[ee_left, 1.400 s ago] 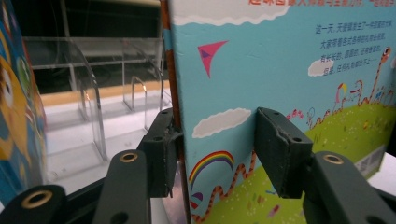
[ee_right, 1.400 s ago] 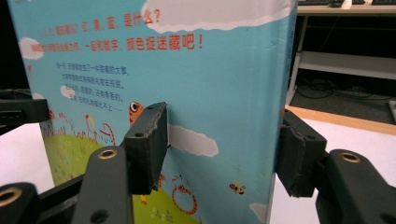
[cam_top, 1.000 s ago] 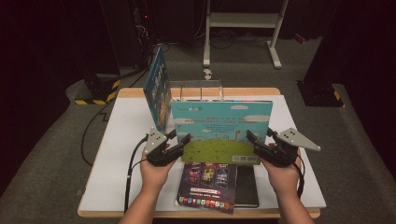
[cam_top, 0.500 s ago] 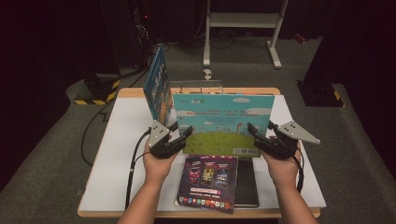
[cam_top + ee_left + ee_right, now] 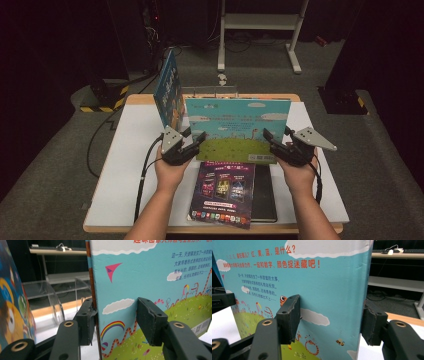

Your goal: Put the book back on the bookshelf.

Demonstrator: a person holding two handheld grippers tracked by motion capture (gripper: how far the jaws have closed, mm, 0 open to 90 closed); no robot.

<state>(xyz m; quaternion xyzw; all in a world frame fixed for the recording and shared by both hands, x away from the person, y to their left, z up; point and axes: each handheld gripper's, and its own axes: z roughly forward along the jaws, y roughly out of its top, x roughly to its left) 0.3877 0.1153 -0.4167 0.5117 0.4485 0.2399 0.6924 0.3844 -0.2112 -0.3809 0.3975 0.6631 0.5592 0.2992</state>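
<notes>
Since a second ago you've lifted the turquoise picture book [image 5: 237,129] upright above the purple book [image 5: 222,192], your left gripper [image 5: 192,145] half-open astride its spine edge, your right gripper [image 5: 274,142] half-open straddling the opposite edge.
</notes>
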